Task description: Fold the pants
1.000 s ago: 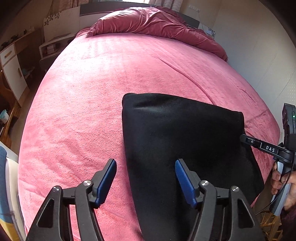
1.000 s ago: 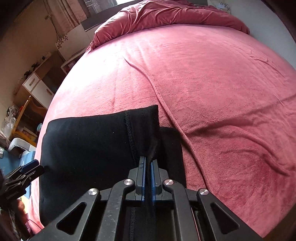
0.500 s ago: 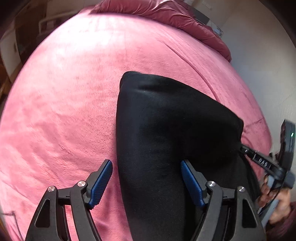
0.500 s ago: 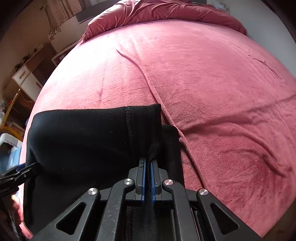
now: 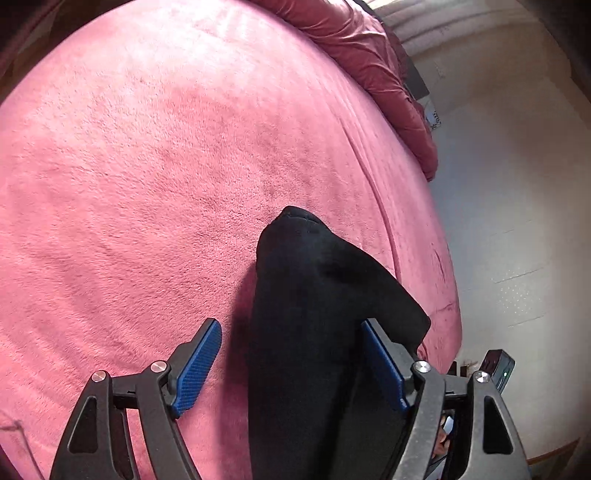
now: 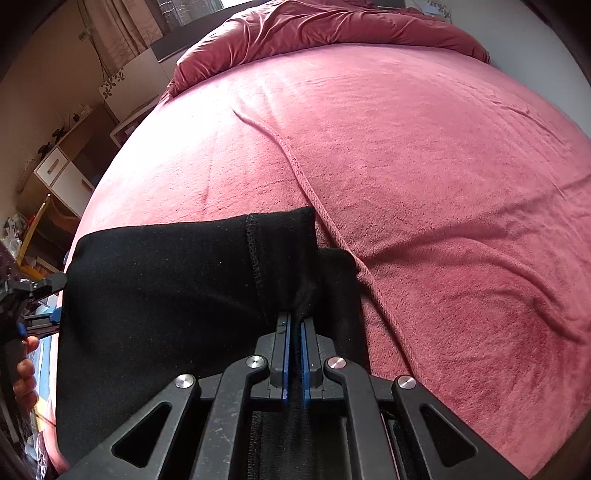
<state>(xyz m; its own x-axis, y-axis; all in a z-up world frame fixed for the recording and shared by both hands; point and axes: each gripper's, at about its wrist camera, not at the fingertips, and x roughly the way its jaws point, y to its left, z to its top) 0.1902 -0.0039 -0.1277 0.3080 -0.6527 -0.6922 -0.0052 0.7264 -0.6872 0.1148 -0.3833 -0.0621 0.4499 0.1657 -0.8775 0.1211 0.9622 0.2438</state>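
The black pants lie folded on the pink bed cover, near its front edge. My right gripper is shut on a corner of the pants beside a stitched seam. In the left wrist view the pants run up between the two blue pads of my left gripper, which stands wide open around the cloth's edge. The left gripper also shows at the far left of the right wrist view.
A crumpled dark-red duvet lies at the head of the bed. A ridge in the cover runs from the pants toward the back. Drawers and shelves stand to the left, a pale wall to the right.
My left gripper has moved forward over the pants' left edge, so the cloth now sits between its open fingers. My right gripper has kept its grip on the corner.
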